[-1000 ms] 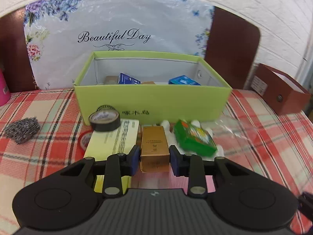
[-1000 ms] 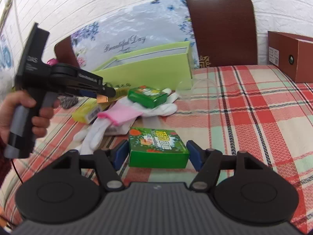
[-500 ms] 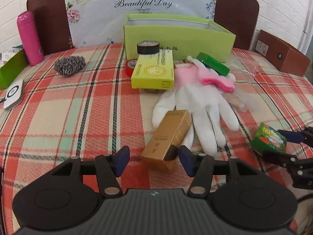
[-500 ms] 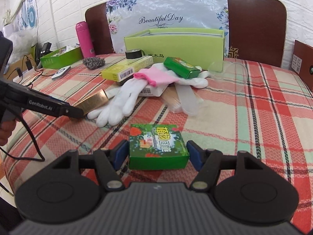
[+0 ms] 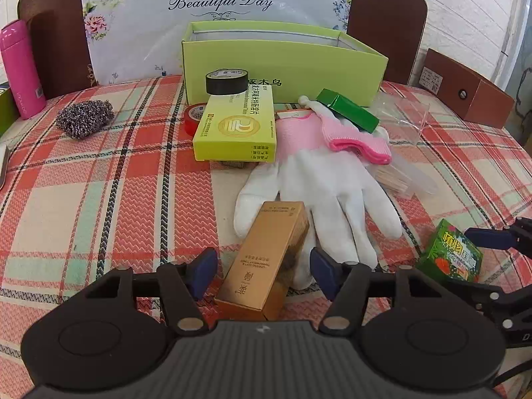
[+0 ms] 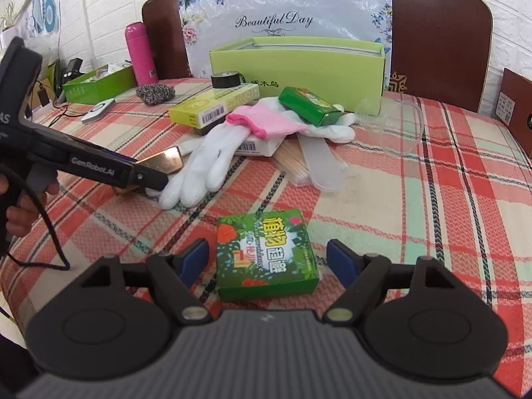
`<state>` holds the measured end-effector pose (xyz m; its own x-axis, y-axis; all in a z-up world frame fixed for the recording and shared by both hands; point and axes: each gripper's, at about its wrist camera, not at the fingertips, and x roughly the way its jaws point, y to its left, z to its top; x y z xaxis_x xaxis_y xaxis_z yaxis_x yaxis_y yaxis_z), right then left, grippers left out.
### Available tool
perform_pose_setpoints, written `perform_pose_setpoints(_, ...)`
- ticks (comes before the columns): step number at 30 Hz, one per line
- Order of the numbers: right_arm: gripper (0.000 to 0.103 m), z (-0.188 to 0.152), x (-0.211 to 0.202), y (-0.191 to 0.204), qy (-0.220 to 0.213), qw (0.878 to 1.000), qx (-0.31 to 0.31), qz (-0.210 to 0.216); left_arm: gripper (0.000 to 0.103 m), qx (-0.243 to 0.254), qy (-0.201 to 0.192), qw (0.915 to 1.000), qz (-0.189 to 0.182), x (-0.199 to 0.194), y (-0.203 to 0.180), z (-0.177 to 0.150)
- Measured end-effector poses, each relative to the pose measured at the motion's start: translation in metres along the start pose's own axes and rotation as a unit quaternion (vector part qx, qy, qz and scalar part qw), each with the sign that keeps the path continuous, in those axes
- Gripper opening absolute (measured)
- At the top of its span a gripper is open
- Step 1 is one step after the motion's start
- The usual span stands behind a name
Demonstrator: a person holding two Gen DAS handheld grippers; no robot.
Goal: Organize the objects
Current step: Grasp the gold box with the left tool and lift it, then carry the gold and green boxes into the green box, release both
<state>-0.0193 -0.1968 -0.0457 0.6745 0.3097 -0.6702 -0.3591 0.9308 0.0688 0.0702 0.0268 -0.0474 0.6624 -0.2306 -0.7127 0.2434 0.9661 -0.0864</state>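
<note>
My left gripper (image 5: pixel 264 274) is open, its jaws standing apart on either side of a gold box (image 5: pixel 267 259) that lies on the plaid tablecloth, partly over a white glove (image 5: pixel 327 179). My right gripper (image 6: pixel 267 261) is open around a green printed box (image 6: pixel 266 252) that rests on the cloth with gaps on both sides. That green box also shows in the left wrist view (image 5: pixel 450 256). The lime-green open storage box (image 5: pixel 282 60) stands at the back of the table.
In front of the storage box lie a yellow box (image 5: pixel 239 126), black tape (image 5: pixel 227 81), red tape (image 5: pixel 194 118), a small dark green box (image 5: pixel 347 113), pink-cuffed gloves and a clear plastic cup (image 6: pixel 392 123). A steel scourer (image 5: pixel 84 118) and pink bottle (image 5: pixel 21 69) stand left; a brown box (image 5: pixel 465 94) stands right.
Both grippers have drawn back from the storage box to the near table. The left jaws have let go of the gold box, and the right jaws have widened off the green box; both boxes now lie on the cloth.
</note>
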Motion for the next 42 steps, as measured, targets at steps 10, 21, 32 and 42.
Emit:
perform_pose_setpoints(10, 0.062, 0.001, 0.011, 0.006, 0.014, 1.0, -0.015, -0.008, 0.037, -0.001, -0.002, 0.9999, -0.017, 0.002, 0.002, 0.002)
perform_pose_setpoints(21, 0.061, 0.04, -0.014, 0.009, -0.023, 0.999, -0.027, 0.041, 0.036, -0.003, -0.036, 0.9992, -0.015, -0.044, 0.018, 0.007)
perform_pose_setpoints(32, 0.061, 0.143, -0.027, -0.016, -0.146, 0.986, -0.079, -0.018, 0.036, -0.011, -0.154, 0.9871, -0.044, -0.077, 0.02, 0.11)
perform_pose_setpoints(42, 0.061, 0.213, 0.067, -0.072, -0.157, 0.983, -0.046, -0.087, 0.036, -0.014, -0.156, 0.9871, -0.034, 0.004, -0.004, 0.211)
